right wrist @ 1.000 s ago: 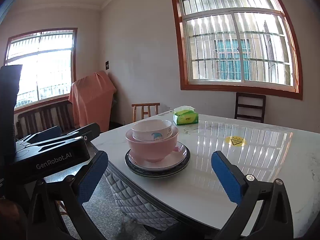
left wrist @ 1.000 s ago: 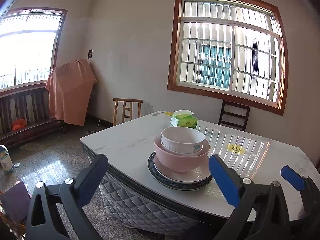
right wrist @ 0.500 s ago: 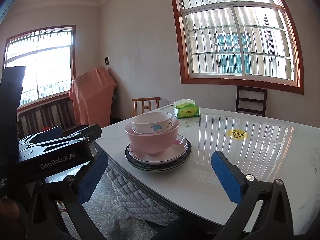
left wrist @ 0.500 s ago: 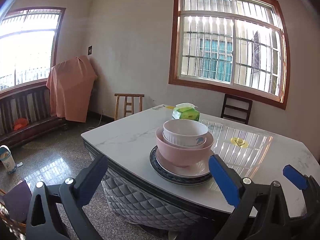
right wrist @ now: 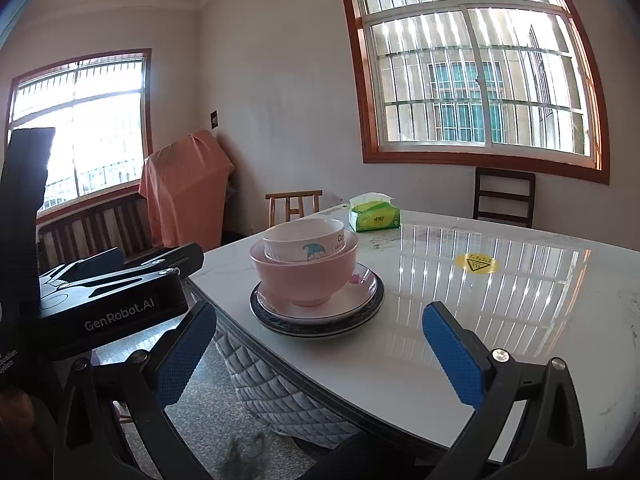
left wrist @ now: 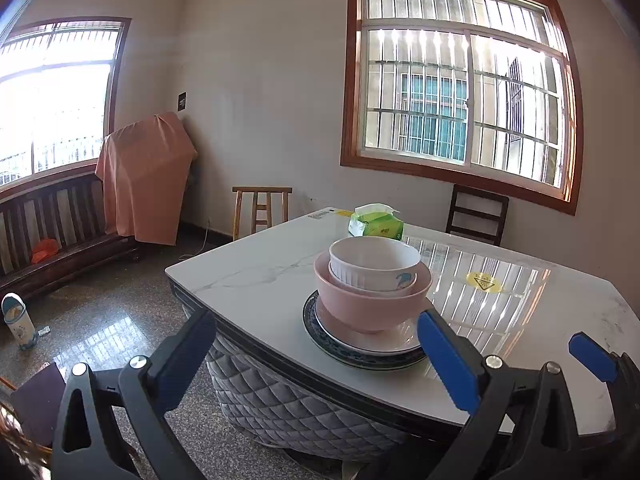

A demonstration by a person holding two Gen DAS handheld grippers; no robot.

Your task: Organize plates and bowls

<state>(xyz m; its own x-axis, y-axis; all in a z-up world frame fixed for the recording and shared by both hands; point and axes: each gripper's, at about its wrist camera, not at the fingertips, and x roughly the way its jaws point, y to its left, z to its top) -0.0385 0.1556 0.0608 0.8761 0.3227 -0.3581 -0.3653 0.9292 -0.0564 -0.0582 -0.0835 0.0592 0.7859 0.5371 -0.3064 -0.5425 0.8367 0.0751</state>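
A white ribbed bowl point(left wrist: 374, 264) sits nested in a pink bowl point(left wrist: 370, 302), which stands on a white plate point(left wrist: 374, 342) stacked on a blue-rimmed plate point(left wrist: 320, 338) near the front left corner of the marble table point(left wrist: 256, 280). The same stack shows in the right wrist view: white bowl point(right wrist: 304, 240), pink bowl point(right wrist: 304, 276), plates point(right wrist: 320, 318). My left gripper point(left wrist: 316, 354) is open and empty, held short of the table edge. My right gripper point(right wrist: 320, 352) is open and empty, in front of the stack.
A green tissue pack point(left wrist: 376, 226) lies at the table's far side, and a yellow warning sticker point(left wrist: 484, 282) is on the tabletop. A wooden stool point(left wrist: 262, 210) and a dark chair point(left wrist: 476, 214) stand behind the table. A cloth-covered object point(left wrist: 144, 176) and a bench point(left wrist: 52, 224) are at left.
Both grippers have drawn slightly back and down from the table; the stack appears a little higher in the views. Both stay open.
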